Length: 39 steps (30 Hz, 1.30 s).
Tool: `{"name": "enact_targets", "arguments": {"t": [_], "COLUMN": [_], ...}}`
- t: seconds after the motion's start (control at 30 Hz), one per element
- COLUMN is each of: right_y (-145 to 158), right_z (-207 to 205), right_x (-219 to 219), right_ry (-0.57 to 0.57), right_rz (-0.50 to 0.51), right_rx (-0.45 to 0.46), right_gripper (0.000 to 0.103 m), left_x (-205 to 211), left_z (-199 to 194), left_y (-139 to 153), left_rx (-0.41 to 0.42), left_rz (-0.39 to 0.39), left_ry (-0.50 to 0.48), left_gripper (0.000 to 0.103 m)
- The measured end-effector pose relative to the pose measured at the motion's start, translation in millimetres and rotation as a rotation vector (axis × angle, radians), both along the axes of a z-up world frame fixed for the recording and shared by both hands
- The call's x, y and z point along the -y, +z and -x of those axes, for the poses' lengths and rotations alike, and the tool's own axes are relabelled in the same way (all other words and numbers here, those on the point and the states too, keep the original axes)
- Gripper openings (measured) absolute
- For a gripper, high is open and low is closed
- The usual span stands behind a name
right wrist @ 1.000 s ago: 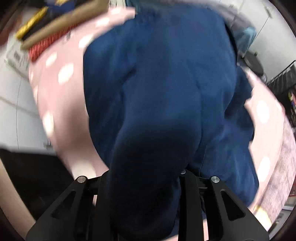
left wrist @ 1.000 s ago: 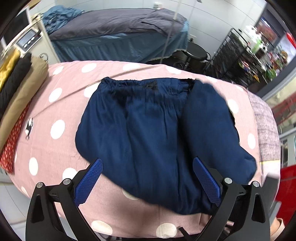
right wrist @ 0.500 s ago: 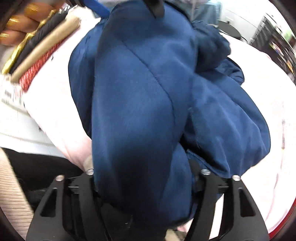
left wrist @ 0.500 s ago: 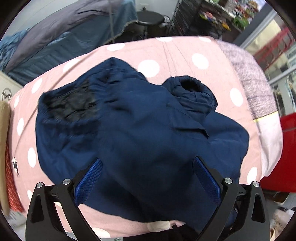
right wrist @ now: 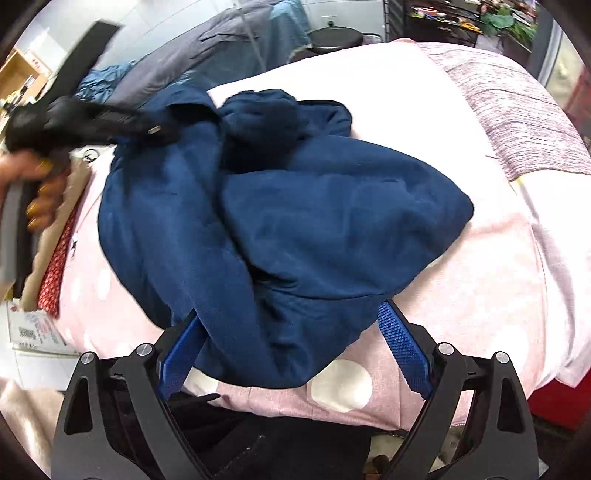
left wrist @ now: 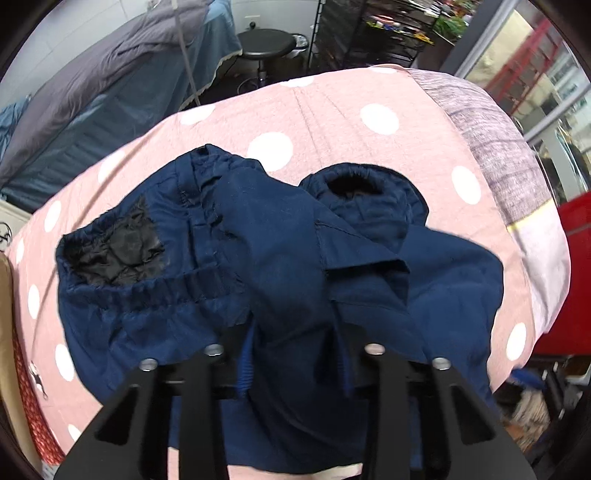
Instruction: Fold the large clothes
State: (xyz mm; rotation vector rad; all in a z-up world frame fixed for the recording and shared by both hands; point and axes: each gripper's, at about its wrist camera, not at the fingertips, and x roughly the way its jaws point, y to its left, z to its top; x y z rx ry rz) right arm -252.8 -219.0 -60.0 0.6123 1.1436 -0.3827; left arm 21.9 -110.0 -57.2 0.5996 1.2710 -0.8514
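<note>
- A pink bedsheet (left wrist: 332,122) with white polka dots covers the bed.
- A grey-purple knitted blanket (left wrist: 491,133) lies along its right edge.
- A black round stool (left wrist: 264,44) stands beyond it.
- Beside the stool, a second bed (left wrist: 122,74) with grey and blue covers.
- A black wire rack (left wrist: 376,33) holds mixed goods.

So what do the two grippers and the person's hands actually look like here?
Both grippers have black angular linkage frames with silver bolts. The right gripper has blue ribbed pads on its jaws. The left gripper shows only slivers of blue. The left hand has yellow-painted nails; a beige knit sleeve shows at the corner.
</note>
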Motion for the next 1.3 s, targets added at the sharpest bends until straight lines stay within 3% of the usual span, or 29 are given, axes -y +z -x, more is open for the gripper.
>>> {"name": "enact_targets", "arguments": {"t": [0.1, 0.23, 0.4, 0.5, 0.6, 0.7, 0.8, 0.9, 0.97, 1.03, 1.13, 1.2, 1.3], "right_y": [1, 4, 9, 5, 0, -8, -6, -6, -8, -8, -7, -5, -5], "right_z": [-11, -26, -25, -18, -9, -4, -13, -29, -40, -53, -71, -84, -95], "right_x": [-10, -14, -18, -3, 20, 42, 44, 35, 28, 20, 8, -1, -9], "right_ry": [0.038, 0.1, 0.168, 0.123, -0.002, -0.121, -0.121, -0.062, -0.016, 0.03, 0.09, 0.13, 0.172], "right_rz": [0.011, -0.068, -0.141, -0.213, -0.248, -0.234, -0.146, -0.075, -0.035, 0.0, 0.03, 0.053, 0.078], "right_rx": [-0.028, -0.016, -0.018, 0.001, 0.008, -0.021, -0.047, -0.068, -0.079, -0.081, -0.081, -0.089, -0.09], "right_gripper": [0.09, 0.09, 0.09, 0.09, 0.09, 0.09, 0.09, 0.09, 0.09, 0.09, 0.09, 0.09, 0.09], "left_x": [-27, -79, -145, -173, -194, -210, -219, -217, -207, -187, -138, -93, -31], "left_z": [2, 2, 22, 39, 55, 59, 49, 31, 18, 7, -6, -11, -4], "left_y": [5, 0, -34, -64, -95, -108, -84, -39, -5, 18, 38, 40, 35], "left_rx": [0.001, -0.045, -0.136, -0.196, -0.239, -0.22, -0.186, -0.039, 0.064, 0.114, 0.138, 0.109, 0.062], "left_rz": [0.006, 0.0, -0.086, -0.164, -0.266, -0.328, -0.243, -0.152, -0.07, -0.006, 0.075, 0.121, 0.127], "left_ry": [0.014, 0.098, 0.186, 0.22, 0.239, 0.272, 0.301, 0.331, 0.333, 0.313, 0.243, 0.176, 0.045], "left_gripper": [0.022, 0.019, 0.019, 0.019, 0.018, 0.019, 0.025, 0.056, 0.064, 0.08, 0.084, 0.089, 0.092]}}
